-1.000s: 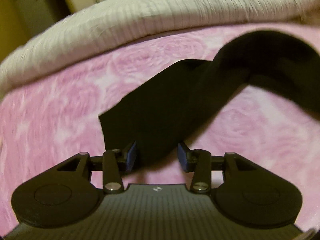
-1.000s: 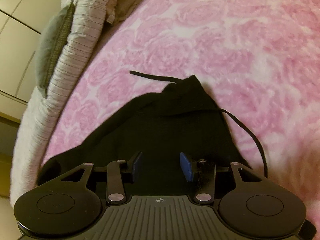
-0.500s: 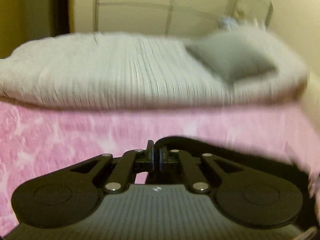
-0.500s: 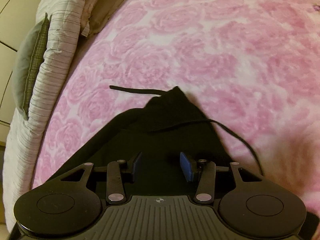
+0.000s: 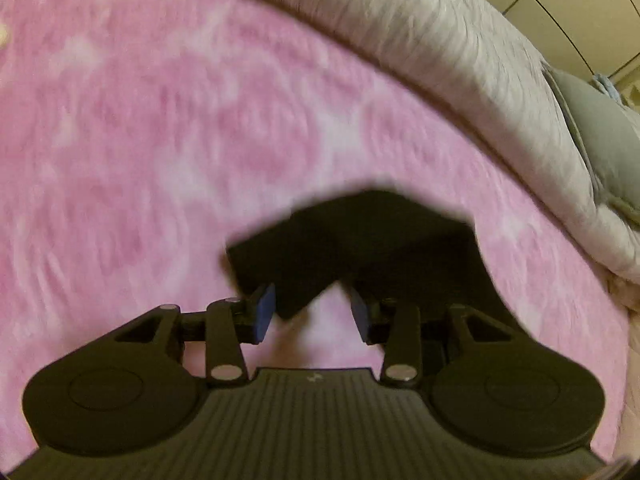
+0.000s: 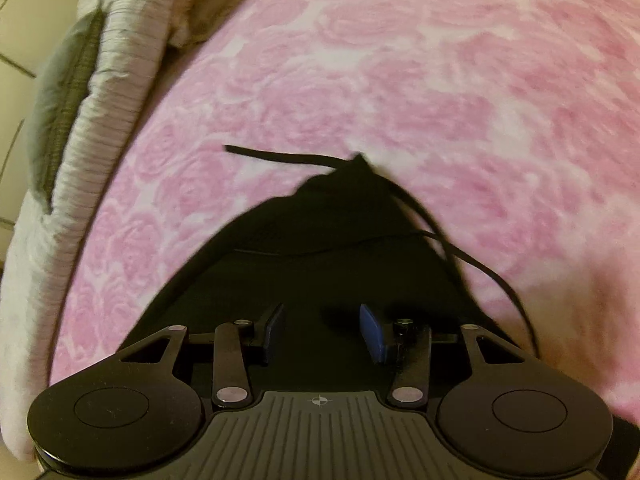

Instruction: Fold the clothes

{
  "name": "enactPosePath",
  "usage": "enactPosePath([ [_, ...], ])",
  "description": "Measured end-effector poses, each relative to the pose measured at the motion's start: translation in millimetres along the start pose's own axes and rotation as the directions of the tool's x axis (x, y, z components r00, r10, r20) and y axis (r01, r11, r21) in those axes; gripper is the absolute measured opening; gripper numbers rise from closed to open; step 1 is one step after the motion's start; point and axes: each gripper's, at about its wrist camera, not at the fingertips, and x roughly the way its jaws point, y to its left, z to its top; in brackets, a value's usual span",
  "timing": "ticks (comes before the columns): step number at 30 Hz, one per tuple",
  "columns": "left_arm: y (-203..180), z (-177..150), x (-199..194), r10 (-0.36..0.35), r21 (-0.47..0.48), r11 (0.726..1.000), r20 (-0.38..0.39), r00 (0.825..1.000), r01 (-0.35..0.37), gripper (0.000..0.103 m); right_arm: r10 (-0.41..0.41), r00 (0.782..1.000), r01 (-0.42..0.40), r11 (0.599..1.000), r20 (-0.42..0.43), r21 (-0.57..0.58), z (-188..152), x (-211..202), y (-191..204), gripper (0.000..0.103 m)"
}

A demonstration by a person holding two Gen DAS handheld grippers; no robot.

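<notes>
the black garment (image 5: 372, 248) lay on a pink rose-patterned blanket (image 5: 160, 140) that covered the bed. in the left wrist view, which was blurred, the left gripper (image 5: 312, 314) had its blue pads (image 5: 264, 316) well apart and held nothing. a folded corner of the garment reached down between them, close beside the left pad, and whether it touched that pad could not be told. bare pink blanket showed in the gap by the right pad. past the garment a pale ribbed quilt (image 5: 460, 64) ran along the far edge of the bed, with a grey pillow (image 5: 600, 140) on it at the right.

in the right wrist view the right gripper (image 6: 322, 330) was also spread wide, its pads (image 6: 374, 334) above the dark cloth and gripping nothing. the garment (image 6: 320, 248) narrowed to a point away from the gripper. a thin black cord (image 6: 276, 156) ran left from that point across the blanket (image 6: 440, 80), and another looped down the right side. the quilt (image 6: 100, 120) and grey pillow (image 6: 64, 100) lay at the left edge.
</notes>
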Motion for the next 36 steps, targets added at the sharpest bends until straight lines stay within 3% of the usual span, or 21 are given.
enactPosePath([
  [2, 2, -12, 6, 0.004, -0.006, 1.0, 0.005, 1.0, -0.004, 0.036, -0.019, 1.0, 0.019, 0.999, -0.013, 0.031, -4, 1, -6, 0.046],
  [6, -4, -13, 9, 0.126, 0.097, 0.986, 0.116, 0.985, -0.137, 0.037, -0.036, 0.999, 0.036, 0.999, -0.035, 0.019, -11, 6, -5, 0.046],
  [10, -6, 7, 0, 0.093, 0.142, 0.984, 0.117, 0.989, -0.109, 0.044, -0.045, 0.998, 0.045, 0.999, -0.043, -0.013, -16, 13, 0, 0.046],
  [11, -6, 12, -3, 0.081, 0.15, 0.984, 0.113, 0.99, -0.098, 0.041, -0.051, 0.998, 0.05, 0.999, -0.041, -0.016, -17, 15, 0, 0.046],
  [13, -6, 23, -8, 0.057, 0.164, 0.984, 0.105, 0.993, -0.074, 0.007, -0.059, 0.998, 0.059, 0.998, -0.037, -0.015, -19, 16, 0, 0.046],
  [19, -9, 59, -32, 0.004, 0.224, 0.974, 0.093, 0.996, -0.025, 0.006, -0.064, 0.997, 0.062, 0.997, -0.034, -0.035, -16, 11, 6, 0.046],
  [23, -10, 110, -65, 0.121, 0.309, 0.938, 0.141, 0.983, -0.159, 0.014, -0.068, 0.997, 0.068, 0.997, -0.027, -0.027, -15, 12, 9, 0.046],
  [25, -6, 118, -59, 0.244, 0.329, 0.899, 0.173, 0.954, -0.29, 0.016, -0.065, 0.998, 0.065, 0.998, -0.026, -0.023, -16, 14, 11, 0.046],
  [26, -4, 116, -54, 0.312, 0.331, 0.87, 0.205, 0.928, -0.365, 0.019, -0.063, 0.998, 0.062, 0.998, -0.028, -0.026, -18, 15, 12, 0.046],
  [27, 1, 110, -47, 0.339, 0.313, 0.868, 0.195, 0.92, -0.386, 0.027, -0.06, 0.998, 0.059, 0.998, -0.03, -0.028, -20, 16, 13, 0.046],
  [28, 8, 103, -40, 0.342, 0.283, 0.883, 0.158, 0.926, -0.374, 0.028, -0.058, 0.998, 0.057, 0.998, -0.033, -0.031, -22, 17, 15, 0.046],
  [29, 16, 92, -33, 0.31, 0.234, 0.915, 0.116, 0.944, -0.329, 0.028, -0.055, 0.998, 0.054, 0.998, -0.035, -0.033, -23, 17, 16, 0.046],
  [31, 33, 66, -19, 0.189, 0.104, 0.976, 0.043, 0.981, -0.192, 0.028, -0.05, 0.998, 0.048, 0.997, -0.038, -0.054, -27, 16, 18, 0.046],
  [32, 36, 54, -11, 0.13, 0.046, 0.99, 0.033, 0.991, -0.132, 0.029, -0.051, 0.998, 0.049, 0.997, -0.036, -0.066, -27, 15, 17, 0.046],
  [34, 37, 34, 5, 0.027, -0.059, 0.998, 0.038, 0.999, -0.025, 0.029, -0.06, 0.998, 0.057, 0.995, -0.032, -0.081, -29, 13, 15, 0.046],
  [36, 30, 25, 20, -0.027, -0.12, 0.992, 0.072, 0.997, 0.036, 0.031, -0.07, 0.997, 0.067, 0.995, -0.026, -0.076, -29, 10, 11, 0.046],
])
